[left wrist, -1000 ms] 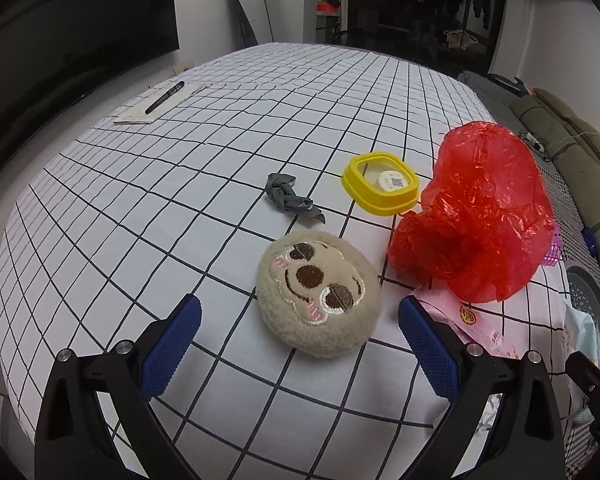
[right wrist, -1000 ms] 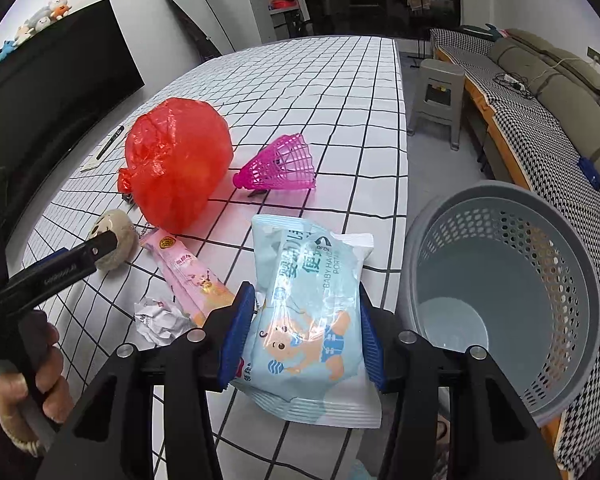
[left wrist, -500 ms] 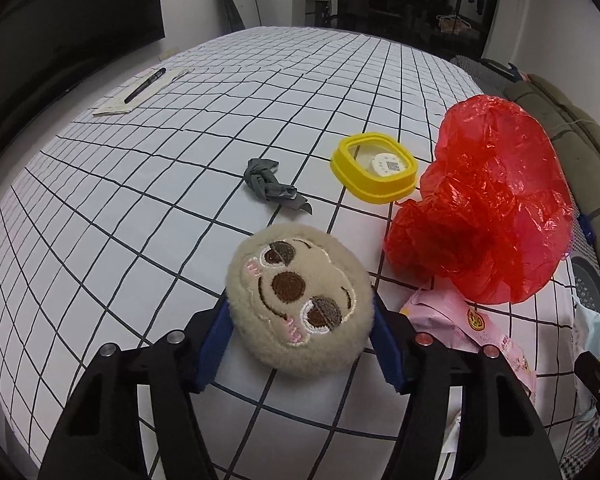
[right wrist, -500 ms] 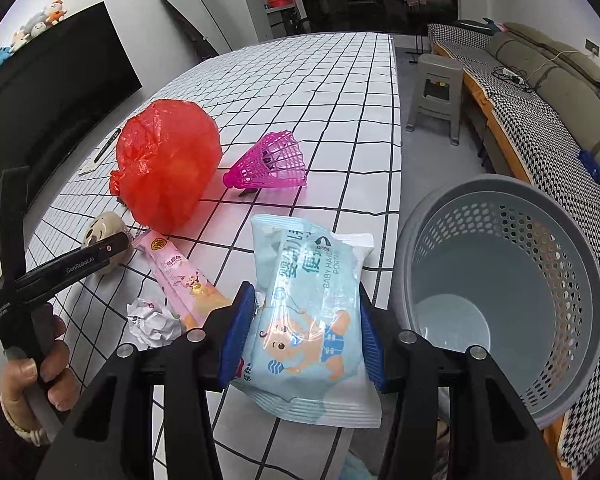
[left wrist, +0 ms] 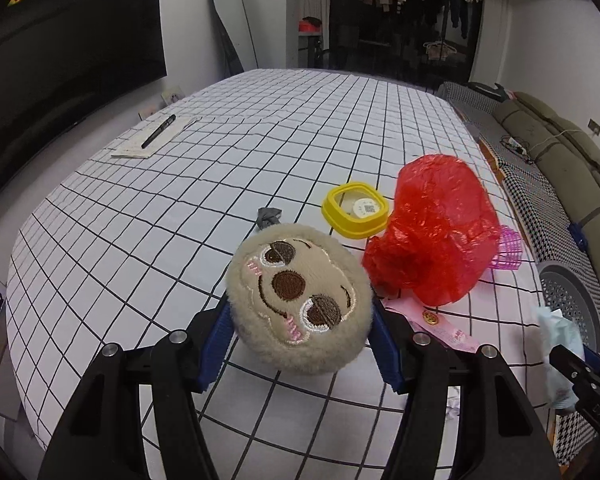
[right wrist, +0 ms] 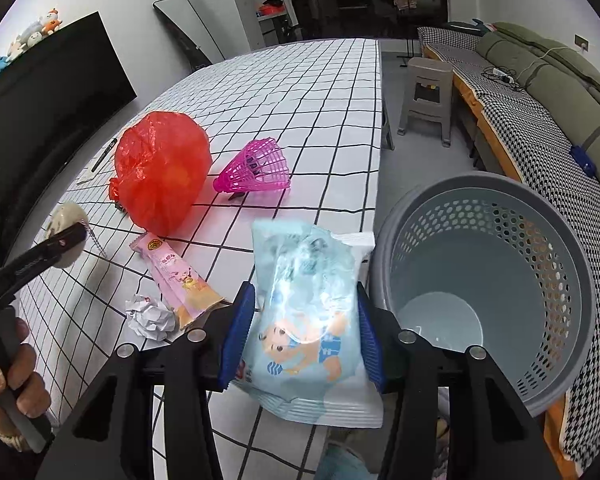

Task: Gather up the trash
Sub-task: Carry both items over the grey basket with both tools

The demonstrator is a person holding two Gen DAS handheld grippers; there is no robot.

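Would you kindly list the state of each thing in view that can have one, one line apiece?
Left tongs: just closed, shut on the plush sloth face, lifted off the table.
Right tongs: shut on the blue wet-wipes pack.
Grey laundry basket: upright, empty.
Red plastic bag: puffed up, lying on the table.
Pink wrapper: flat on the table.
Paper ball: crumpled.
Yellow container: open side up.

white desk black grid; red bag; beige plush; yellow lid; pink shuttlecock; grey basket; light-blue packet.
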